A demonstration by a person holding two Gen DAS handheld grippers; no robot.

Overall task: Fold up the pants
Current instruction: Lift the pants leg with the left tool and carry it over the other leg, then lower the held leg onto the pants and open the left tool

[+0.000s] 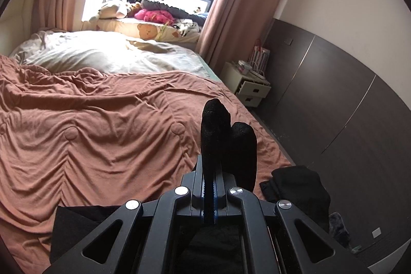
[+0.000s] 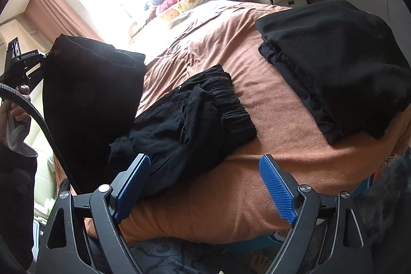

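Black pants (image 2: 195,114) lie crumpled on the terracotta blanket (image 2: 269,120), their elastic waistband toward the right. One end of the pants hangs lifted at the left, with my left gripper (image 2: 25,63) shut on its top edge. In the left wrist view, black cloth (image 1: 226,135) bulges up out of the closed left gripper (image 1: 209,171) and hides the tips. My right gripper (image 2: 205,186) stands open above the bed's near edge. Its blue pads (image 2: 277,191) are wide apart with nothing between them, and the left pad sits close to the pants' lower end.
A folded stack of black clothes (image 2: 334,63) rests at the bed's right corner, also seen as the folded stack (image 1: 298,186). A white pillow (image 1: 102,53) and soft toys (image 1: 151,14) are by the window. A white bedside drawer unit (image 1: 250,84) stands past the bed. A hand (image 2: 12,114) holds the left tool.
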